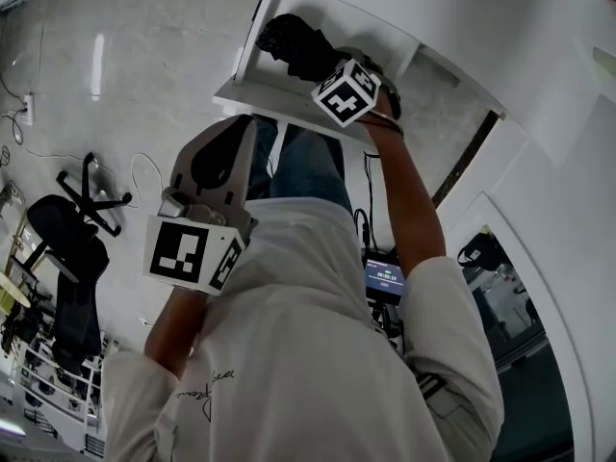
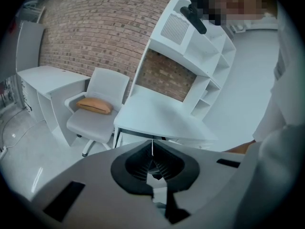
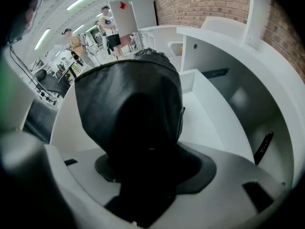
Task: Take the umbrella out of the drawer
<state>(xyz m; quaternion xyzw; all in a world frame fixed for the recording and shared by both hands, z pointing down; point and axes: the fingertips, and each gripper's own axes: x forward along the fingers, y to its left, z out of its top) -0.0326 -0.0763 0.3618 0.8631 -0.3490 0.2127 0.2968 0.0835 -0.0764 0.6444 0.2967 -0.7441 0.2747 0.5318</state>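
Drawer [image 1: 277, 98], white and pulled open, stands ahead of the person. Folded black umbrella [image 3: 128, 104] sits over its inside, clamped in the 2 jaws of the right gripper [image 1: 316, 63]. Left gripper [image 2: 152, 149] hangs well apart by the person's chest, its 2 jaws pressed together on nothing.

You wear a white shirt [image 1: 318, 354] with black script and blue jeans [image 1: 313, 166]. Your grey left gripper [image 1: 246, 135] and right gripper [image 1: 322, 65] each carry a white cube with black square markers.
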